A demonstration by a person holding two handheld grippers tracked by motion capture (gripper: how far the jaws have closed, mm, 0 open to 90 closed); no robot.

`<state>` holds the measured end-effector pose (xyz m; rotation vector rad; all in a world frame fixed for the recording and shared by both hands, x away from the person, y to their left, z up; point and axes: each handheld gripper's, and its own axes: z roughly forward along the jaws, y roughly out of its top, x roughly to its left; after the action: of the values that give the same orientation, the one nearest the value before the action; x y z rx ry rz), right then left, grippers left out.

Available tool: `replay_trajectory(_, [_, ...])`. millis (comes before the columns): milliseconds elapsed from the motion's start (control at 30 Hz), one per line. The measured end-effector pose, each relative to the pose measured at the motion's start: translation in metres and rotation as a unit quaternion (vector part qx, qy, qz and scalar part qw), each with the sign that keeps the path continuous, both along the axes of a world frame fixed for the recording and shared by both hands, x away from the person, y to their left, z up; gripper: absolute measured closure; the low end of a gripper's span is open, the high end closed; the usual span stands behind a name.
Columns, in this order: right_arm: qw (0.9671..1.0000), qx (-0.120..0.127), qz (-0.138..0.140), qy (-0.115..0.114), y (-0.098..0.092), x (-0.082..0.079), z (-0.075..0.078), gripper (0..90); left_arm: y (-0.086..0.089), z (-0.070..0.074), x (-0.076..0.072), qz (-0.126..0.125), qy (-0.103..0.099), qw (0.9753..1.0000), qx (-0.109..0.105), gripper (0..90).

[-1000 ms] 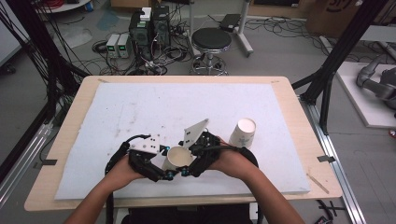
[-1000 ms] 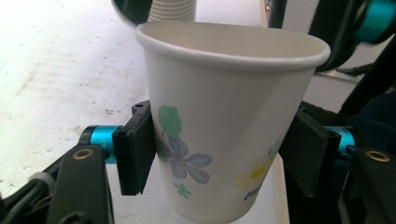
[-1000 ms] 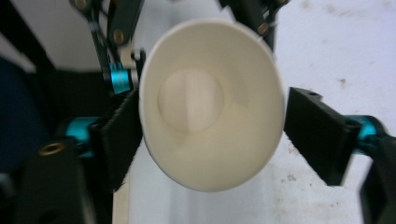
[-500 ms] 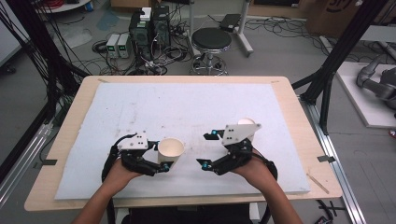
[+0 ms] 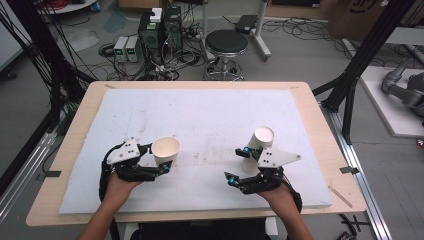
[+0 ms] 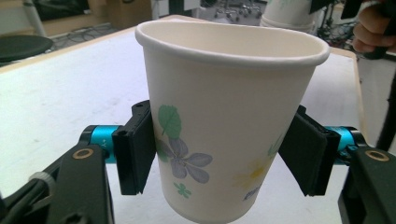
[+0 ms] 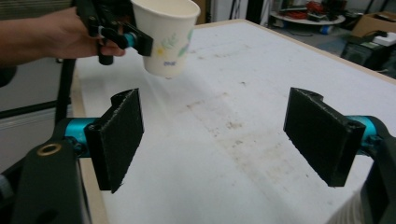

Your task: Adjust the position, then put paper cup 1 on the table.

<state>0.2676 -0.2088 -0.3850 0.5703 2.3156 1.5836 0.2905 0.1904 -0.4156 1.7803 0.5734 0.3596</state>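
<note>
A white paper cup point(image 5: 165, 151) with a flower print hangs slightly above the white mat at the front left, upright. My left gripper point(image 5: 162, 162) is shut on it. In the left gripper view the two pads press the sides of the cup point(image 6: 229, 116), and the left gripper point(image 6: 224, 158) squeezes its rim into an oval. My right gripper point(image 5: 239, 165) stands open at the front right with nothing between its fingers. A second white cup point(image 5: 262, 139) stands on the mat just beyond it. The right gripper view looks past the open right gripper point(image 7: 224, 135) at the held cup point(image 7: 166, 35).
The white foam mat point(image 5: 210, 115) covers most of the wooden table point(image 5: 320, 125) and carries faint stains near its middle. Black frame posts stand at both sides. A stool point(image 5: 226, 42) and computer boxes point(image 5: 160, 27) sit on the floor behind the table.
Both grippers were together at the cup in the middle. The left one has carried the cup leftward; the right one, now open, has moved right, beside the second cup.
</note>
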Motion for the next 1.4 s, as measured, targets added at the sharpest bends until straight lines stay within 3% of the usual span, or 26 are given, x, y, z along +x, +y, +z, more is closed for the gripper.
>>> replay_trajectory(167, [1.0, 0.003, -0.006, 0.007, -0.001, -0.001, -0.009, 20.6, 0.01, -0.001, -0.004, 0.023, -0.016, 0.9996, 0.001, 32.7])
replay_trajectory(867, [0.9999, 0.005, -0.005, 0.008, 0.003, 0.0, -0.014, 20.6, 0.024, -0.002, -0.007, 0.052, -0.024, 0.998, -0.029, 32.6])
replay_trajectory(1067, [0.9999, 0.004, -0.004, 0.011, 0.003, -0.001, -0.016, 20.6, 0.029, -0.001, 0.001, 0.062, -0.025, 0.9973, -0.032, 32.5])
replay_trajectory(1200, [0.9999, -0.001, -0.003, 0.012, 0.004, -0.003, -0.018, 20.6, 0.033, 0.0, 0.011, 0.072, -0.037, 0.9963, -0.031, 32.5])
replay_trajectory(1333, [0.9999, -0.004, -0.001, 0.011, 0.004, -0.005, -0.018, 20.6, 0.039, 0.007, 0.027, 0.093, -0.046, 0.9939, -0.037, 32.5])
replay_trajectory(1367, [0.9999, -0.003, -0.002, 0.012, 0.004, -0.006, -0.018, 20.6, 0.043, 0.008, 0.037, 0.105, -0.037, 0.9927, -0.048, 32.2])
replay_trajectory(1400, [0.9999, -0.003, -0.002, 0.012, 0.004, -0.006, -0.018, 20.6, 0.043, 0.008, 0.037, 0.105, -0.037, 0.9927, -0.048, 32.2])
